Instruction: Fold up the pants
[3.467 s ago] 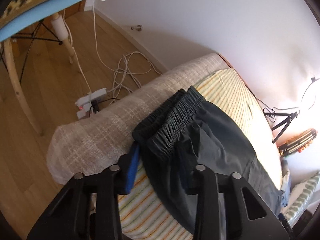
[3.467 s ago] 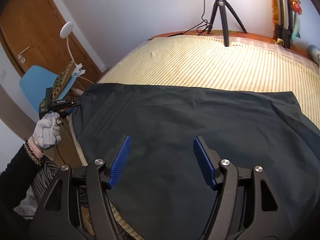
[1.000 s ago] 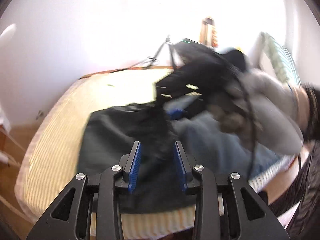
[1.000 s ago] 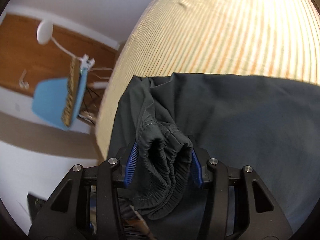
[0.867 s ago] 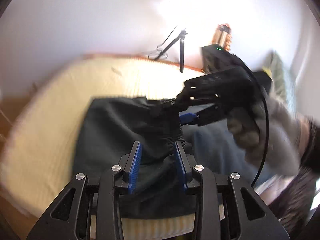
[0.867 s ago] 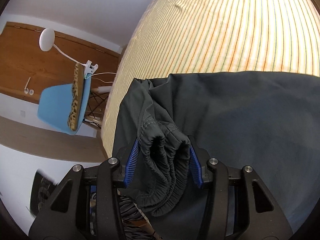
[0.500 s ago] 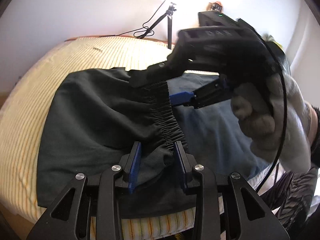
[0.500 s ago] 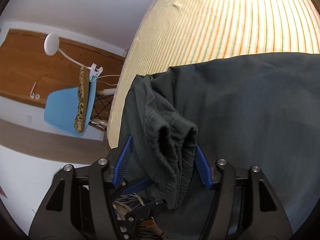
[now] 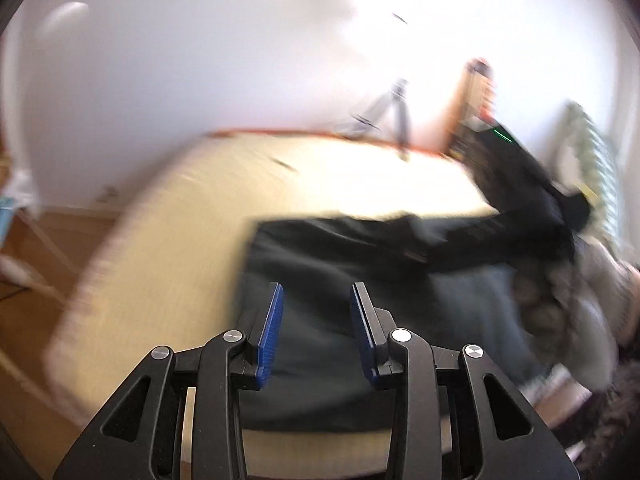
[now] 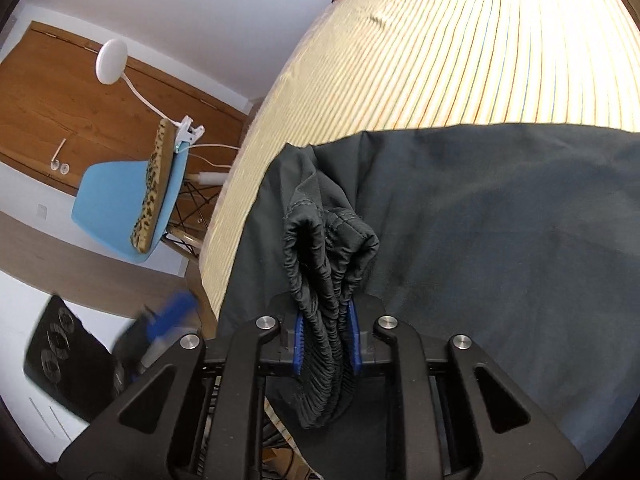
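Dark grey pants point(image 10: 500, 220) lie spread over the striped yellow bed point(image 10: 460, 48). Their elastic waistband point(image 10: 328, 248) is bunched into a thick fold that stands up between the blue pads of my right gripper point(image 10: 326, 338). Those jaws are closing, and the pads press on the fold from both sides. In the blurred left wrist view my left gripper point(image 9: 316, 320) hangs open over the flat pants point(image 9: 320, 256), with nothing between its fingers. One blurred blue pad point(image 10: 172, 312) of it shows off the bed's near corner. A gloved hand point(image 9: 592, 308) is at the right.
A blue chair point(image 10: 116, 196) with a leopard-print cushion and a white clip lamp point(image 10: 112, 60) stand left of the bed, before a wooden door point(image 10: 44, 92). A tripod point(image 9: 396, 116) stands behind the bed by the white wall. Wooden floor point(image 9: 24, 272) lies left.
My right jaws widened, then closed tight on the bunched waistband. My left gripper let the waistband go and drew back fast, which blurs its view.
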